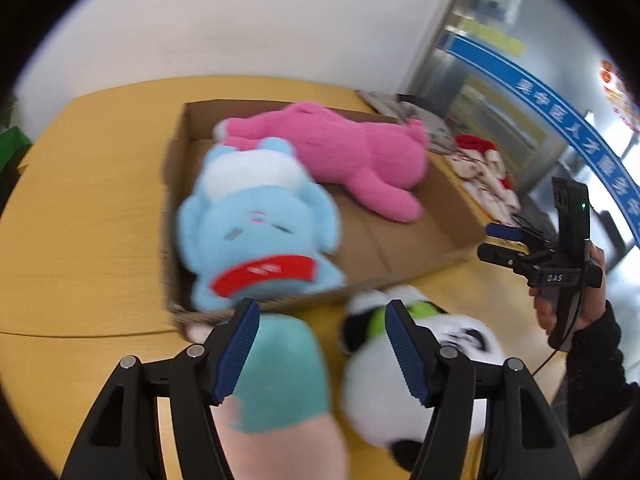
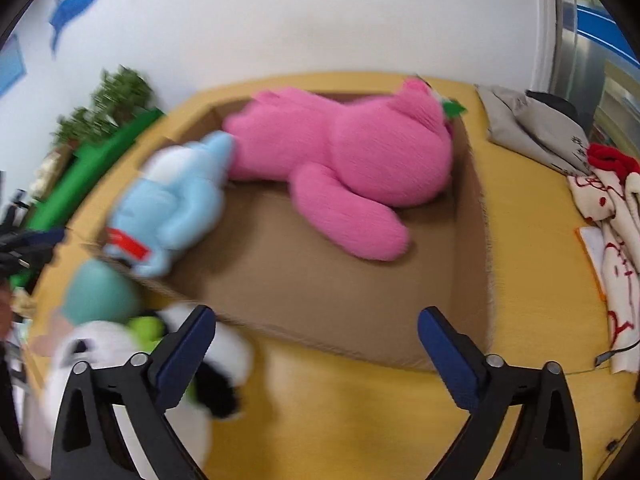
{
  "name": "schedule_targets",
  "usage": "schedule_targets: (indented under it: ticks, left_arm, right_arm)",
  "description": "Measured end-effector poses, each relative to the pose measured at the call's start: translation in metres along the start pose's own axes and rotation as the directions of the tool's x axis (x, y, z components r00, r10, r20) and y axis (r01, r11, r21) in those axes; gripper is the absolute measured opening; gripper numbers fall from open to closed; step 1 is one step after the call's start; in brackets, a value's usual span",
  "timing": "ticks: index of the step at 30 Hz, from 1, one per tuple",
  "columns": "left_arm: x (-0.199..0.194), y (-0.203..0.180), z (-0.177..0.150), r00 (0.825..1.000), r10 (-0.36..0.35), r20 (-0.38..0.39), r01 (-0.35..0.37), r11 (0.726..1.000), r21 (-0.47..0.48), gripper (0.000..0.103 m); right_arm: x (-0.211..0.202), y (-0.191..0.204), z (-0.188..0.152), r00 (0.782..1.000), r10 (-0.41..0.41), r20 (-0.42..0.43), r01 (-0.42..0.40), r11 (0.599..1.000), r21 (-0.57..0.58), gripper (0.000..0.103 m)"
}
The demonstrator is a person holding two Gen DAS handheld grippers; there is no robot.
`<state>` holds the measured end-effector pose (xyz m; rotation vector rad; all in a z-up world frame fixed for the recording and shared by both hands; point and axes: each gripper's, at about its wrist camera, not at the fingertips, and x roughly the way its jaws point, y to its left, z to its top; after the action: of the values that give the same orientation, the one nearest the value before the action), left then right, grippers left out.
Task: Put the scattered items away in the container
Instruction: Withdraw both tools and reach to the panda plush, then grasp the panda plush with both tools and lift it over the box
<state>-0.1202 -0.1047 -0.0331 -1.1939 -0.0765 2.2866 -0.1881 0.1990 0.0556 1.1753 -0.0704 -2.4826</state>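
**Inspector:** Report the container.

**Assistant:** A shallow cardboard box [image 1: 404, 248] on the yellow table [image 1: 88, 208]. A pink plush [image 1: 344, 156] lies across its far part. A light blue plush [image 1: 256, 232] with a red band sits at the near left corner, its lower end over the near wall.

**Inspector:** What remains outside?

**Assistant:** Two items, both on the table just beside the near wall — a teal and pink plush [image 1: 280, 376] on the left and a panda plush [image 1: 432, 356] to its right, the two close together. The picture is too blurred to tell whether they touch.

**Inspector:** Grippers?

**Assistant:** The left gripper [image 1: 322, 352] has its fingers spread, nothing pinched; the teal plush shows through the gap. The right gripper [image 2: 316, 354] is spread wide and empty, over bare table near the box, with the panda beside its left finger [image 2: 180, 356].

**Inspector:** Anything else?

**Assistant:** A pile of cloth [image 2: 600, 216] — white, red and grey — at the table's right side.
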Motion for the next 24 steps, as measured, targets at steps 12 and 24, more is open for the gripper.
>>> schedule_targets:
  ticks: [12,24]
  left_arm:
    - [0.061,-0.059,-0.037,0.964,-0.190,-0.184,0.197,0.980,0.018,0.076]
    - [0.059,-0.086,-0.064,0.973,-0.191,-0.131,0.193,0.981,0.004,0.076]
  right_arm:
    - [0.003,0.104,-0.105,0.982,0.155,-0.111,-0.176,0.959,-0.221,0.103]
    - [-0.014,0.059,-0.139,0.949,0.299,-0.103,-0.309,0.945,-0.105,0.103]
